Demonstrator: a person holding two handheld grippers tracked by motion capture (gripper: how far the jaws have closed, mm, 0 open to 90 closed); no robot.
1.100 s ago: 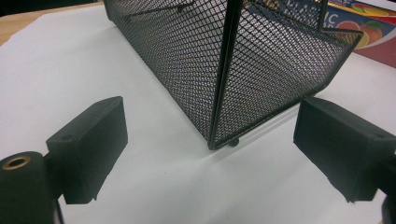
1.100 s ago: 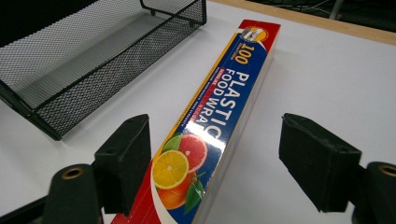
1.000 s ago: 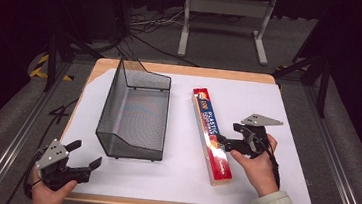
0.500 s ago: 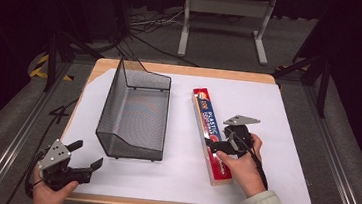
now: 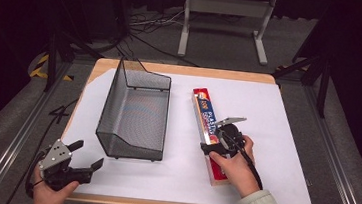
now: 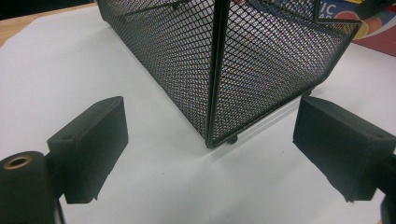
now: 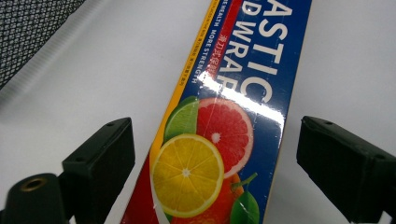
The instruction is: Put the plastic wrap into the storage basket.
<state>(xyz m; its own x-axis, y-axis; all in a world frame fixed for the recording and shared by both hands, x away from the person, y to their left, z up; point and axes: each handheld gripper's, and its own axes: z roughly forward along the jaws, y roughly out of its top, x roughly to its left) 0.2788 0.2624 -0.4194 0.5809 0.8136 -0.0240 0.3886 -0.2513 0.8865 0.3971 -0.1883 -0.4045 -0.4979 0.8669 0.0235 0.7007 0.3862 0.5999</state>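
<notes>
The left gripper [image 5: 81, 164] is held low at the counter's [image 5: 285, 142] near left corner, jaws spread wide and aimed at the near corner of the black mesh basket [image 5: 135, 115], from which it stays apart. To the right of the basket, the right gripper [image 5: 209, 147] is lowered over the plastic wrap box [image 5: 209, 130] (a long box printed with citrus slices), jaws parted on either side of it, not clamped.
</notes>
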